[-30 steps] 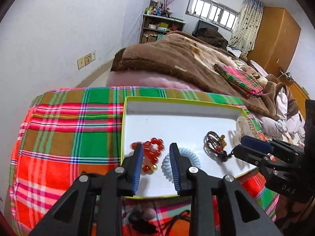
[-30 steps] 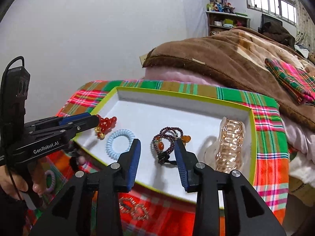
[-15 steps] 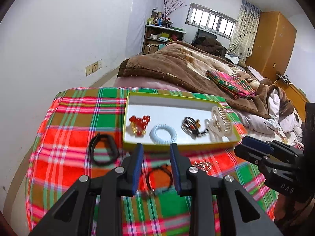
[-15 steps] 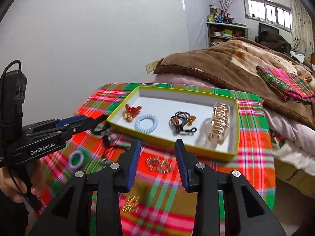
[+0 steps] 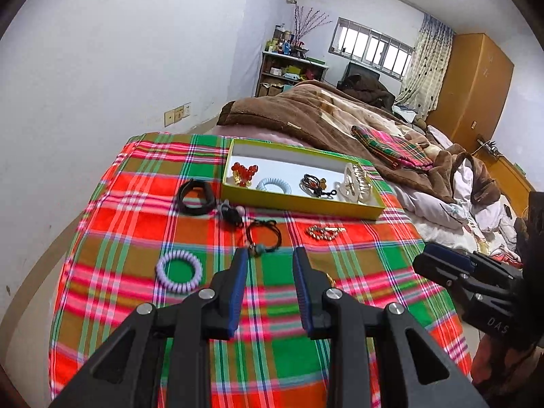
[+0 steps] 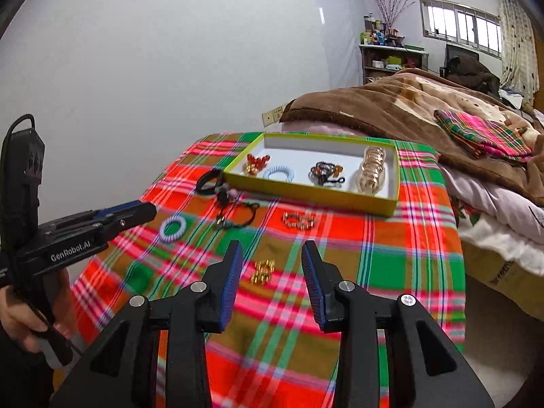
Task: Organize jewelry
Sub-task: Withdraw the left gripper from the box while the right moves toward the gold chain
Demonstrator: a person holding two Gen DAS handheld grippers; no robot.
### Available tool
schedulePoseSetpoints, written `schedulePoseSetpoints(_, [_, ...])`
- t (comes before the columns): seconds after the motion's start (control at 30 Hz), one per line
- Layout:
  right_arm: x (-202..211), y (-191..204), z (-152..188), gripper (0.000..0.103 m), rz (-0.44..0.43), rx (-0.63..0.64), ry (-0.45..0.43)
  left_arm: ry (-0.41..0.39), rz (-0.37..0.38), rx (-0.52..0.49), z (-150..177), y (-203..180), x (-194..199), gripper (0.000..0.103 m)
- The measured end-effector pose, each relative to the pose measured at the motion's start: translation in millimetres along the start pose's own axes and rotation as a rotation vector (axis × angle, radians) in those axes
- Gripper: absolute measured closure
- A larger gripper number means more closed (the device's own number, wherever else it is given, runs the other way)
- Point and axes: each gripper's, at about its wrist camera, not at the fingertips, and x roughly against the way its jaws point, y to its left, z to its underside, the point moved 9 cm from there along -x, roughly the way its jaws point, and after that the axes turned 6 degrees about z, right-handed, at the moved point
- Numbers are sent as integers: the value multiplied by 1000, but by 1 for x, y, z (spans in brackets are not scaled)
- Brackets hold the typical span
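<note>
- Left gripper (image 5: 267, 255): jaws held apart, nothing between the blue pads; it hangs over the plaid cloth (image 5: 136, 224), near edge.
- Right gripper (image 6: 272, 248): jaws held apart, a little wider, nothing clamped; also over the near part of the cloth.
- A small gold bead cluster (image 6: 261, 271) is seen on the cloth between the right jaws, not touched.
- Black cord bracelet (image 5: 263, 234) lies just beyond the left jaw tips, mid-cloth.
- Lilac coil hair tie (image 5: 179, 271) is placed toward the cloth's left edge, near side.
- Gold chain piece (image 5: 324, 232) lies just in front of the tray's near wall.
- Black band (image 5: 196, 195) and a small dark charm piece (image 5: 231, 214) are seen by the tray's left near corner.
- Yellow-green tray (image 5: 299, 200) sits at the far edge of the cloth; in it, left to right: red beads (image 5: 243, 171), pale blue coil tie (image 5: 273, 185), dark beaded bracelet (image 5: 314, 183), gold hair claw (image 5: 357, 183).
- A hand (image 6: 20, 319) is seen gripping the left gripper's handle.
- A brown blanket (image 5: 306, 115) is piled on the bed behind the tray.
</note>
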Motion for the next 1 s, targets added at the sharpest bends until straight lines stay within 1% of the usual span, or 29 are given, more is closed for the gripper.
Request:
schedulePoseSetpoints(0.3, [21,8,20,66,14,10,-15,-13,-17,24,26,1,20,74])
schedulePoseSetpoints(0.5, [23,12,26,66,21,26,-12,-4,-21,41,40,3,25,74])
schedulePoseSetpoints(0.8, [18,14,27,66,16,30,-4,5,-25,48,46,9,26,74])
schedulePoseSetpoints(1.0, [11,14,29,66,12,32,8,6,-33,63,46,20,26,74])
